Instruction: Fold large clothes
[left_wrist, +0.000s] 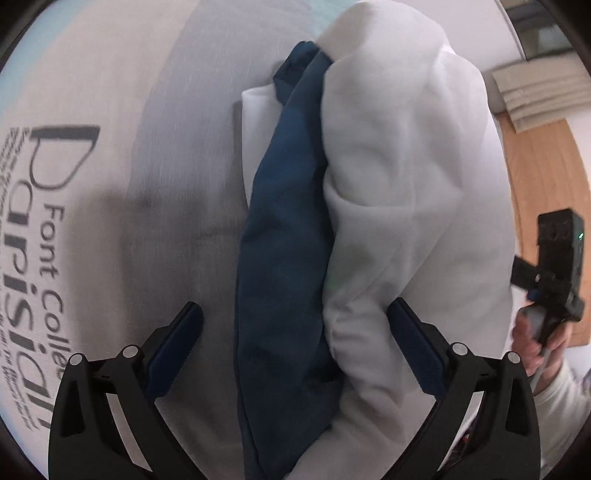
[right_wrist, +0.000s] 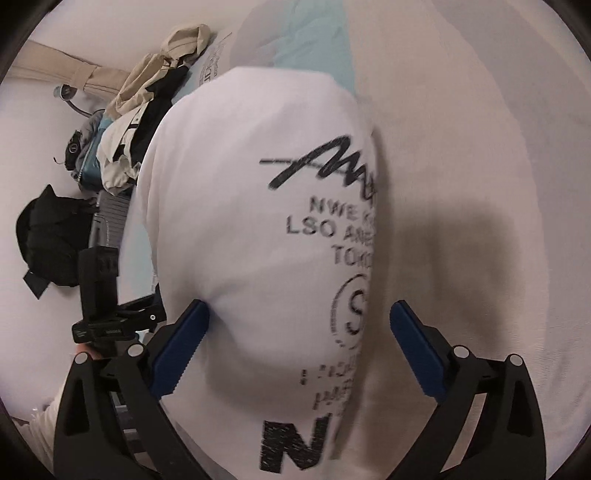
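White garment bulges between the spread right gripper fingers, print showing; only the left view shows navy cloth between the spread left gripper fingers.

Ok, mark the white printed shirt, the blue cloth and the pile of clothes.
white printed shirt (right_wrist: 258, 221): right wrist view, plain part beside the print.
blue cloth (left_wrist: 284, 229): left wrist view, middle of the strip.
pile of clothes (right_wrist: 140, 110): right wrist view, beige garment.

A bunched white cotton T-shirt with black printed lettering lies folded over on the bed. A dark blue crumpled cloth lies beside it, touching.
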